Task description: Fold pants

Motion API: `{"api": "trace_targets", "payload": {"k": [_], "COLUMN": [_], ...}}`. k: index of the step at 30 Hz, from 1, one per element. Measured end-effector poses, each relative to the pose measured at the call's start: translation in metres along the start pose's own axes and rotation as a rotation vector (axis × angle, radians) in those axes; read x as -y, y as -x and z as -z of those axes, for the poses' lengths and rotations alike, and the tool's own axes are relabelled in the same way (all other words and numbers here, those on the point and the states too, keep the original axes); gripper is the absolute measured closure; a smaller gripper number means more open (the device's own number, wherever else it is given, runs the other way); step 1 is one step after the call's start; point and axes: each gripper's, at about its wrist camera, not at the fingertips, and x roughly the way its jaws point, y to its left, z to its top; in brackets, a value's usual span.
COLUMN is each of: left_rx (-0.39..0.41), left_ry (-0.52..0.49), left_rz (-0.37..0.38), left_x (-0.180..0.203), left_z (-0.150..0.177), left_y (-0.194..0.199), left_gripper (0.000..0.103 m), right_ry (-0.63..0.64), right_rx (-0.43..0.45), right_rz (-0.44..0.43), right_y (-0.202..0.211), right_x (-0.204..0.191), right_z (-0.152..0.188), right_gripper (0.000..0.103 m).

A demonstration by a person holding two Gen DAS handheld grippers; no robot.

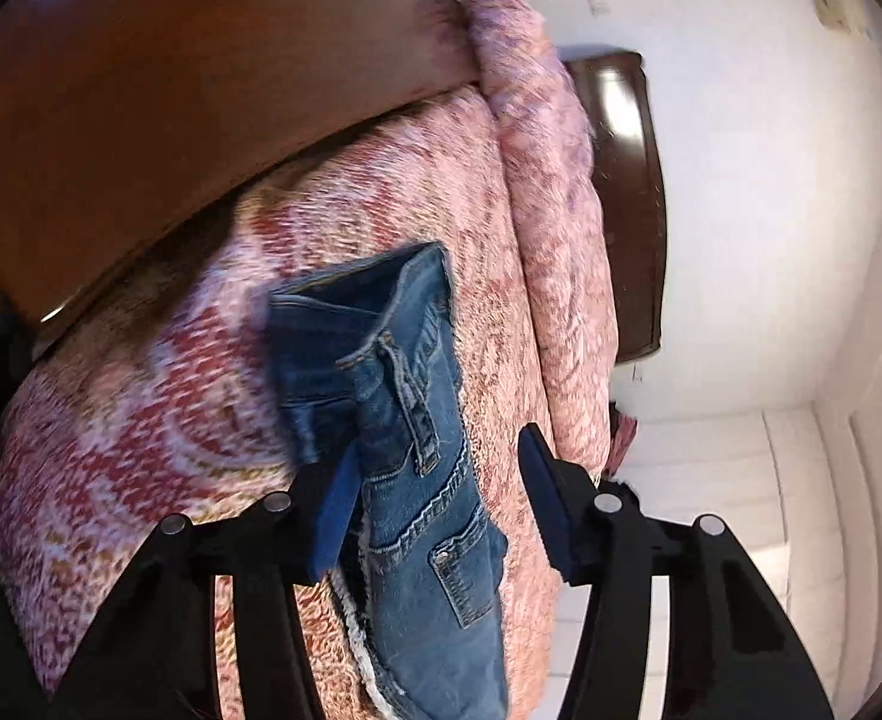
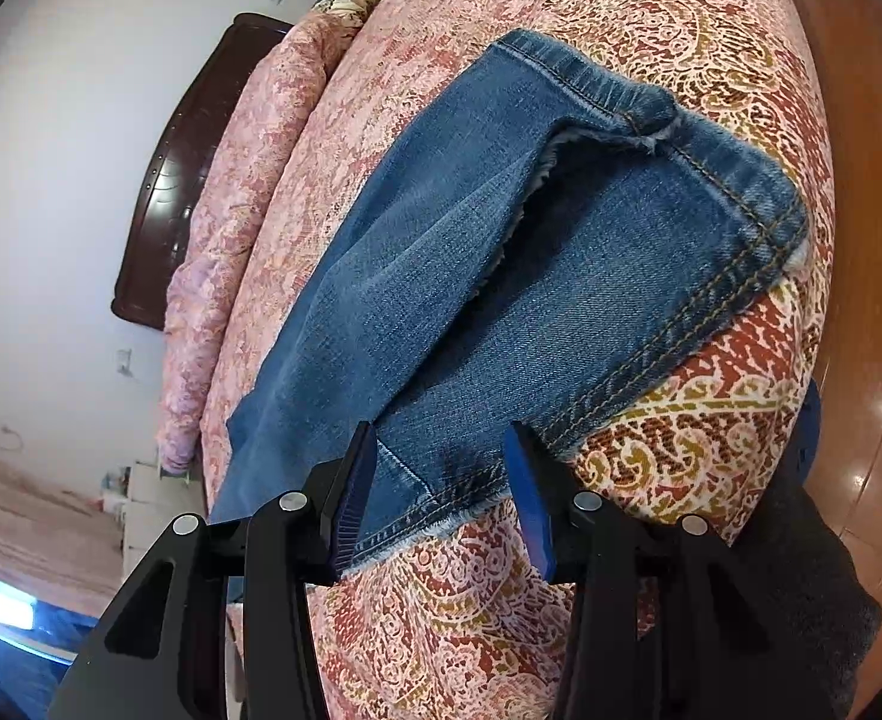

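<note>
Both hand-held grippers — left [image 1: 435,498], right [image 2: 441,492] — gape over jeans [image 2: 531,276] on a paisley bedspread [image 2: 651,30].

white walls [image 1: 741,180], dark wooden headboard [image 2: 165,192], glossy orange-brown floor [image 2: 861,120].

A bed [image 2: 651,12] is seen, covered by a pink and red bedspread [image 2: 471,630] printed with a paisley pattern in cream and gold. A pair of blue jeans [image 2: 531,252] is laid directly on the bedspread, folded over so that stitched hems and a frayed edge are shown in the right wrist view, while a belt loop and pocket are shown in the left wrist view [image 1: 417,420]. A long roll of pink bedding [image 1: 555,240] is laid along the bed beside a dark wooden headboard [image 1: 627,198]. A glossy wooden floor [image 1: 171,90] is seen beyond the bed's edge.
</note>
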Motion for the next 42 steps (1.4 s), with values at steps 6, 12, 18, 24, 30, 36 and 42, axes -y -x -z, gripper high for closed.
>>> {"api": "trace_targets", "payload": {"k": [6, 12, 18, 24, 30, 36, 42], "left_rx": [0.001, 0.011, -0.030, -0.040, -0.102, -0.114, -0.093], "left_ry": [-0.066, -0.213, -0.301, -0.313, -0.281, -0.253, -0.255], "left_rz": [-0.059, -0.094, -0.087, -0.102, -0.140, -0.112, 0.051], "left_x": [0.006, 0.044, 0.087, 0.089, 0.072, 0.072, 0.128], "left_z": [0.003, -0.002, -0.019, -0.020, -0.015, -0.022, -0.038], "left_y": [-0.016, -0.024, -0.042, -0.045, -0.051, -0.069, -0.078], "left_gripper": [0.053, 0.095, 0.095, 0.095, 0.094, 0.096, 0.097], "right_ry": [-0.001, 0.019, -0.217, -0.353, -0.384, -0.280, -0.105], "right_rx": [-0.005, 0.005, 0.152, 0.186, 0.184, 0.147, 0.317], "right_rz": [-0.002, 0.002, -0.161, -0.125, -0.059, -0.092, -0.460], "right_y": [-0.007, -0.006, 0.027, 0.031, 0.005, -0.023, 0.032], "right_x": [-0.002, -0.009, 0.014, 0.030, 0.032, 0.002, -0.095], "right_z": [-0.004, -0.007, -0.010, -0.035, -0.056, -0.078, -0.112], "right_gripper": [0.060, 0.043, 0.031, 0.054, 0.059, 0.102, 0.102]}}
